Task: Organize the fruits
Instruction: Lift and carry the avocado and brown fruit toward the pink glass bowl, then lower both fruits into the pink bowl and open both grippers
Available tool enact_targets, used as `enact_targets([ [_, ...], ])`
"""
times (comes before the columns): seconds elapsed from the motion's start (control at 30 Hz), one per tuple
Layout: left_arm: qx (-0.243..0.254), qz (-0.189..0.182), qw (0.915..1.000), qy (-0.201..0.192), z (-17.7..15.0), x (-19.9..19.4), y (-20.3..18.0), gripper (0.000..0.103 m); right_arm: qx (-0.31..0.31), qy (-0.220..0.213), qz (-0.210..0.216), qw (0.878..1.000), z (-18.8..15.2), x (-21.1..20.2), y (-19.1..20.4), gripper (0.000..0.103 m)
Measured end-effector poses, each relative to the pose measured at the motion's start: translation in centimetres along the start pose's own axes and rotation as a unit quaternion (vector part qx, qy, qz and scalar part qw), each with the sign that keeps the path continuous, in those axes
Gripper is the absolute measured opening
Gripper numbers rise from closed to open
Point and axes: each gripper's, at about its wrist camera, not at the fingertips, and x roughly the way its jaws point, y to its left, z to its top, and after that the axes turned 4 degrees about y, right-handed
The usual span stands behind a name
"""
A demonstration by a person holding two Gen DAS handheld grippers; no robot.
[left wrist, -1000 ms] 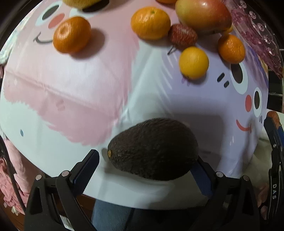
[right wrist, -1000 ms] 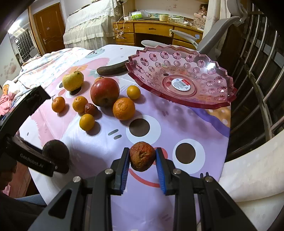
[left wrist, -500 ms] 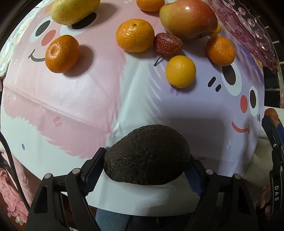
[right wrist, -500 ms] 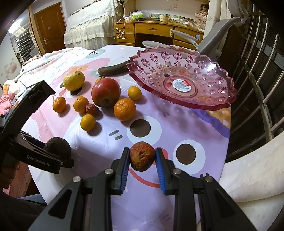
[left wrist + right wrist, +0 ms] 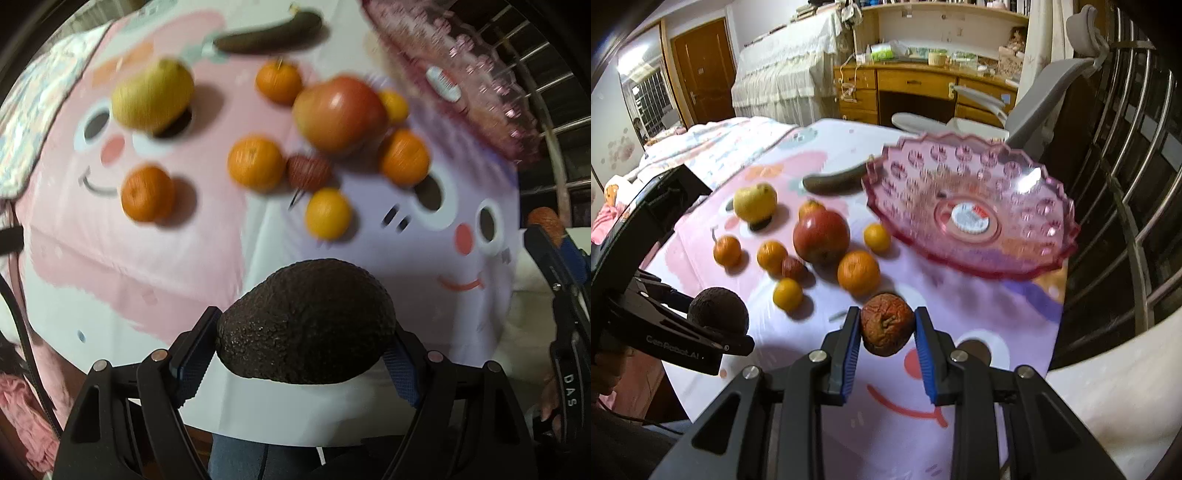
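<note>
My left gripper (image 5: 301, 345) is shut on a dark avocado (image 5: 306, 321) and holds it above the table's near edge; it also shows in the right wrist view (image 5: 718, 314). My right gripper (image 5: 886, 332) is shut on a wrinkled brown fruit (image 5: 885, 323), held above the cloth. An empty pink glass bowl (image 5: 1027, 192) stands at the back right. Loose on the cloth lie a red-green mango (image 5: 820, 236), a yellow pear (image 5: 755, 201), several oranges such as one (image 5: 858, 272) near the mango, and a small reddish fruit (image 5: 793, 267).
A dark cucumber (image 5: 834, 181) lies behind the fruits by the bowl's rim. A metal railing (image 5: 1126, 184) runs along the right side. An office chair (image 5: 1034, 103) and a wooden desk (image 5: 923, 85) stand beyond the table. The cartoon tablecloth (image 5: 960, 387) covers the table.
My left gripper closed on the avocado and lifted it, tilting up so more of the table shows. My right gripper rose and moved forward with the wrinkled fruit.
</note>
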Motion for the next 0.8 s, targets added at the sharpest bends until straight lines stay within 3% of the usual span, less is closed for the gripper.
enact_targets([
  [0.13,0.013,-0.004,0.9992,-0.038,1.3,-3.3,-1.0,0.081,-0.001,-0.023,-0.005,1.0,1.5,-1.0,-0.7,0.029],
  [0.37,0.047,-0.019,0.9925,-0.111,6.5,-8.6,-4.4,0.081,0.007,-0.058,-0.019,0.998,3.7,-1.9,-2.6,0.029],
  [0.63,0.054,-0.041,0.9843,-0.163,11.7,-10.3,-8.7,0.081,0.029,-0.068,-0.03,0.997,5.6,-1.1,-6.1,0.029],
  [0.8,0.063,-0.035,0.9854,-0.154,14.9,-8.3,-11.1,0.081,0.038,-0.06,-0.024,0.997,6.6,0.3,-8.5,0.029],
])
